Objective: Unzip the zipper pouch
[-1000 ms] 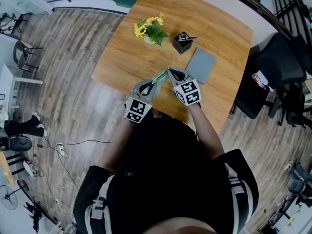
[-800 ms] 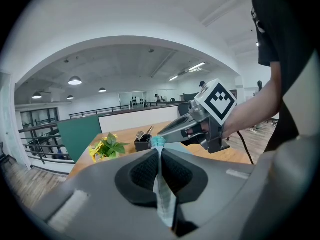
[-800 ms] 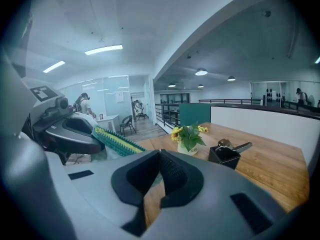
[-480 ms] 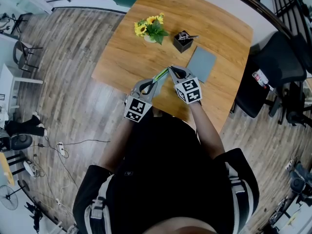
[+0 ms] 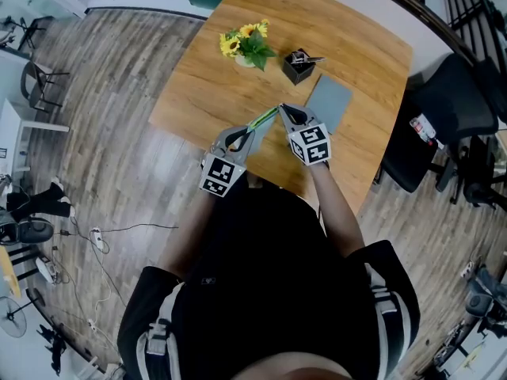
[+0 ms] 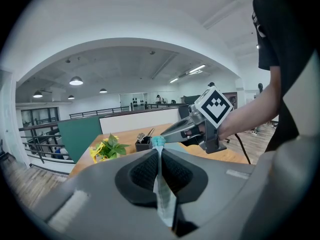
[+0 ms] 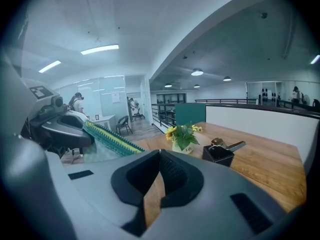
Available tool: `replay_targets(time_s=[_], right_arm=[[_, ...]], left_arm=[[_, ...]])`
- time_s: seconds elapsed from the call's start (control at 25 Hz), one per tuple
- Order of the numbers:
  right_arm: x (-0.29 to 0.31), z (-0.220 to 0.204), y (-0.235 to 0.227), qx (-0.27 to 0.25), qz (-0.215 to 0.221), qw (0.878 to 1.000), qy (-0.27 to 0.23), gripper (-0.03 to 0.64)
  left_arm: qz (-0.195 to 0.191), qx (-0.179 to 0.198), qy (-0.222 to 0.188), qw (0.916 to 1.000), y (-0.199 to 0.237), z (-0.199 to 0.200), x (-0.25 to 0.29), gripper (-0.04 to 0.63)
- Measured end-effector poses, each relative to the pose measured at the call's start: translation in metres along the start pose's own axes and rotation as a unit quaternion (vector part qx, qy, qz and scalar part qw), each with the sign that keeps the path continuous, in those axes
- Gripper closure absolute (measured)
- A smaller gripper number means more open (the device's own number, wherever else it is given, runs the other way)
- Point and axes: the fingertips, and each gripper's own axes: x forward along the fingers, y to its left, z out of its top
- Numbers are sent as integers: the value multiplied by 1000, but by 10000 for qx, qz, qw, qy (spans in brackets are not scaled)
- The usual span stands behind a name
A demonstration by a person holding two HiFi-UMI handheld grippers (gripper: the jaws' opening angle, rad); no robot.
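Observation:
The zipper pouch [image 5: 263,120] is clear plastic with a green zipper [image 7: 107,136] and hangs in the air over the table's near edge, stretched between both grippers. My left gripper [image 5: 250,131] is shut on the pouch's clear edge [image 6: 163,196], which runs up between its pads. My right gripper [image 5: 282,109] is shut at the zipper's teal end, on the zipper pull [image 6: 158,142]. In the right gripper view the zipper runs from the left gripper [image 7: 62,129] toward my own jaws [image 7: 159,154], which hide the pull.
On the wooden table [image 5: 202,93] stand a sunflower vase [image 5: 247,47], a black desk holder [image 5: 297,65] and a flat grey pad [image 5: 327,104]. A black chair [image 5: 451,105] stands at the table's right. Wood floor lies to the left.
The right gripper has edged slightly up and to the right along the zipper line. The left gripper has kept still with the pouch in it.

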Motion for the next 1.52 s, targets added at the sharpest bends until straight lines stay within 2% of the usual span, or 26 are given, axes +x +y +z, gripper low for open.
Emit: replay_targets(time_s=[0.32, 0.52, 1.52], right_arm=[[0, -5, -11, 78, -96, 9999, 42, 611], [-2, -5, -19, 325, -97, 9994, -26, 610], [-7, -15, -29, 356, -169, 9992, 73, 609]], left_arm=[[-26, -57, -42, 10000, 0, 2, 1, 589], [-74, -118, -98, 9999, -2, 3, 1, 589], [-254, -187, -194, 9993, -9, 5, -3, 589]])
